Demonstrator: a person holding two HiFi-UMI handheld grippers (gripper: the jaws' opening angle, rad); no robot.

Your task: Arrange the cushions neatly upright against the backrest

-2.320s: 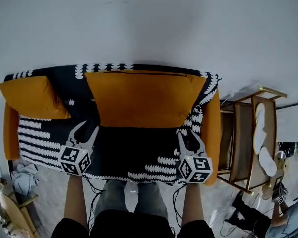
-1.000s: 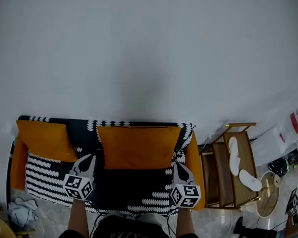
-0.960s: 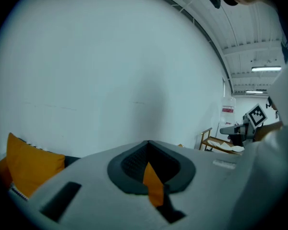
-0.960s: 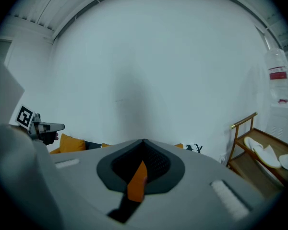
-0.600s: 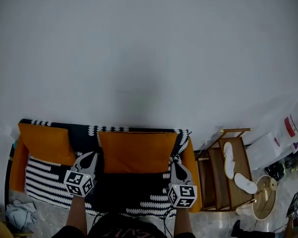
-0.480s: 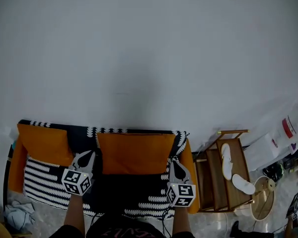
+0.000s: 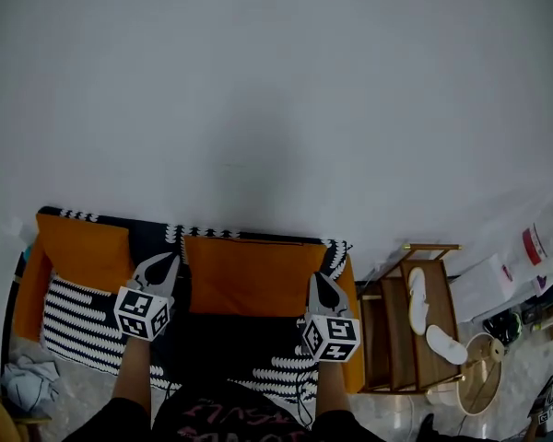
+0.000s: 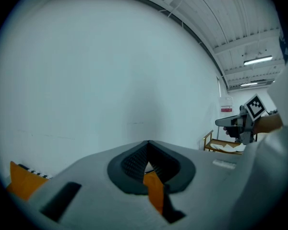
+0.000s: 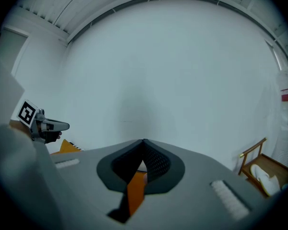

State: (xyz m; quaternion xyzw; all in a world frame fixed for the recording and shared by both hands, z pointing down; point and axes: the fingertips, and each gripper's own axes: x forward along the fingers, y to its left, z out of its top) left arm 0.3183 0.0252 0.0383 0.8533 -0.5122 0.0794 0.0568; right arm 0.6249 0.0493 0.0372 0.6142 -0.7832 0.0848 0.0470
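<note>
Held both tools shut and empty over the seat's front edge: left gripper (image 7: 169, 259) and right gripper (image 7: 318, 280), jaws pressed together on nothing. Found the large orange cushion (image 7: 253, 274) standing upright against the backrest (image 7: 157, 238) at the middle of the sofa (image 7: 69, 325), and the smaller orange cushion (image 7: 81, 251) propped at the left end beside the armrest (image 7: 23, 302). Judged the arranging all but finished, with perhaps only squaring the smaller cushion left, its lean hard to read from overhead.

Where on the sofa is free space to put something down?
Free: the dark seat before the large cushion, between left gripper and right gripper; the striped seat before the small cushion. Crowded: the rack, with slippers on it.
</note>
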